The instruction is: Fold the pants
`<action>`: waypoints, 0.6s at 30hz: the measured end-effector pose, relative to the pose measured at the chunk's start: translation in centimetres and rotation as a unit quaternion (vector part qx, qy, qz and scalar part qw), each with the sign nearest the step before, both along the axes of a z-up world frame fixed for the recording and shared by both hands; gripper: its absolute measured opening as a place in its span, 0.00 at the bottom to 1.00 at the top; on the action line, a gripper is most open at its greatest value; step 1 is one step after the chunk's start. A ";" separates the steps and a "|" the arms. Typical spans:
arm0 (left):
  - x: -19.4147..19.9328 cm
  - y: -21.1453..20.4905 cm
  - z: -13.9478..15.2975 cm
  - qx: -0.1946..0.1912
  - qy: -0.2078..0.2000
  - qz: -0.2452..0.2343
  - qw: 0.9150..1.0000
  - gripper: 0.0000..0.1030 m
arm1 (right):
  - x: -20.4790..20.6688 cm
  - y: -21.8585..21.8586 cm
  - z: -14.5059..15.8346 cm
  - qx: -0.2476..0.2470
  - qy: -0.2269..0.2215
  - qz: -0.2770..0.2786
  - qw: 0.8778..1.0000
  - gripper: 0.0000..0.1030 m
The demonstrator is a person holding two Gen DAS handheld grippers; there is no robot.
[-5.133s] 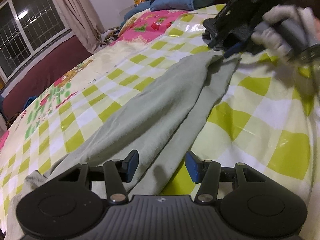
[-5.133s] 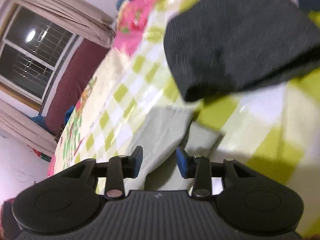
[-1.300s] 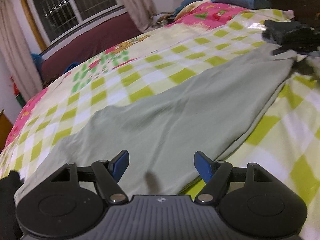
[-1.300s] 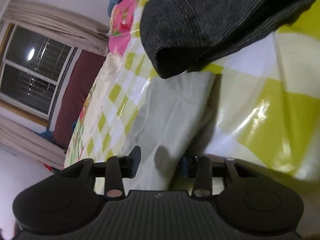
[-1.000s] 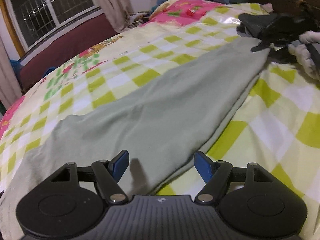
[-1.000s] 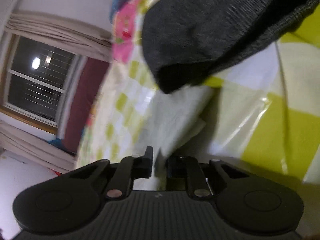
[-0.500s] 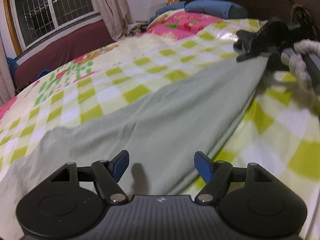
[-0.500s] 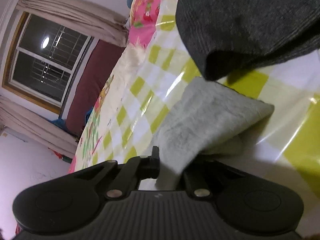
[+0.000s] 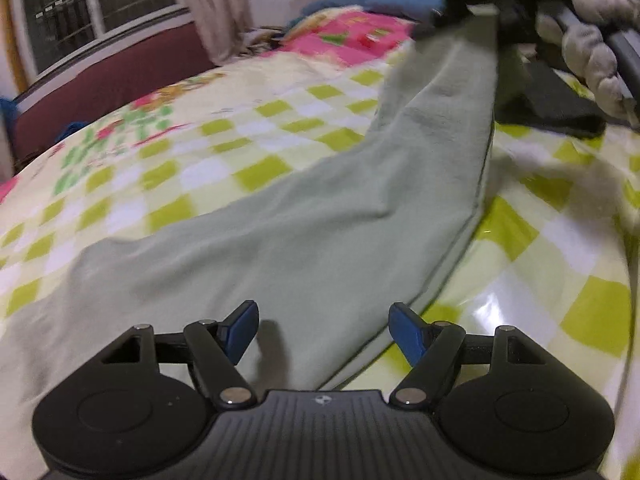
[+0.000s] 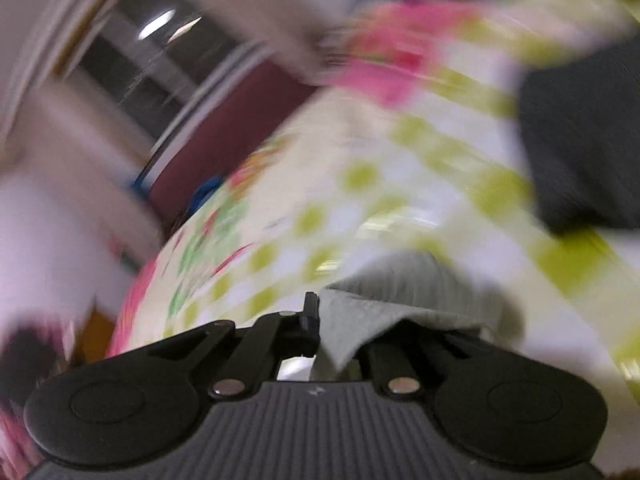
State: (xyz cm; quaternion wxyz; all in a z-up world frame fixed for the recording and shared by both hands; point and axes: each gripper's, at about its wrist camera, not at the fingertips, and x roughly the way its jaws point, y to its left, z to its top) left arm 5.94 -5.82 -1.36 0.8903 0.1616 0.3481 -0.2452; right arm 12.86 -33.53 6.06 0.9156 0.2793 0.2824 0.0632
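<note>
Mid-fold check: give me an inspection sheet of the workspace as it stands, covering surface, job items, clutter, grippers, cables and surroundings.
Surface: bed under a green-and-white checked sheet.
Job's things: pale green pants lie lengthwise; the far end is lifted off the sheet.
Clutter: dark grey garment beside the pants; blue pillow at the head.
Grippers: left gripper open above the near end, touching nothing; right gripper shut on the pants' end, held by a gloved hand.
Cables: nothing seen.
Surroundings: window, curtain, maroon wall band.
</note>
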 end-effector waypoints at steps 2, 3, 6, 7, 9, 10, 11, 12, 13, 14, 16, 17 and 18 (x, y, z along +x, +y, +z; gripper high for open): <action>-0.6 3.1 1.0 0.001 -0.008 0.029 1.000 0.83 | 0.9 6.5 2.5 -0.061 -0.022 0.067 0.996 0.04; -0.9 4.7 1.4 0.002 -0.014 0.046 0.999 0.83 | 1.2 10.5 3.3 -0.087 -0.034 0.106 0.990 0.04; -1.7 10.2 2.3 0.001 -0.014 0.112 0.994 0.83 | 1.2 21.5 3.4 -0.165 -0.059 0.217 0.960 0.04; -2.1 12.2 2.5 -0.003 -0.009 0.138 0.990 0.83 | 1.0 25.7 2.5 -0.202 -0.061 0.258 0.943 0.04; -3.1 15.7 2.4 -0.014 -0.001 0.179 0.984 0.83 | 0.1 31.9 0.1 -0.242 -0.052 0.325 0.913 0.04; -3.7 17.3 2.3 -0.022 0.002 0.199 0.980 0.83 | -0.7 34.5 -0.9 -0.264 -0.054 0.349 0.897 0.04; -4.2 18.5 2.2 -0.028 0.005 0.211 0.977 0.83 | -1.7 36.9 -2.1 -0.298 -0.065 0.367 0.879 0.04; -4.7 19.7 2.3 -0.039 0.009 0.225 0.974 0.83 | -2.5 38.8 -3.3 -0.327 -0.070 0.380 0.862 0.04; -5.1 20.7 2.3 -0.053 0.012 0.237 0.970 0.83 | -3.1 39.9 -4.3 -0.333 -0.059 0.392 0.855 0.04; -5.4 21.7 2.6 -0.074 0.013 0.245 0.966 0.83 | -3.2 40.8 -5.3 -0.330 -0.037 0.405 0.852 0.04; -5.6 22.7 2.9 -0.101 0.007 0.253 0.962 0.83 | -3.8 41.3 -6.5 -0.350 -0.026 0.407 0.844 0.04; -5.6 22.9 2.9 -0.108 0.004 0.254 0.961 0.83 | -4.2 41.3 -6.7 -0.363 -0.029 0.405 0.839 0.04; -5.7 23.1 2.9 -0.113 0.003 0.255 0.960 0.83 | -4.1 41.3 -6.8 -0.371 -0.031 0.403 0.836 0.04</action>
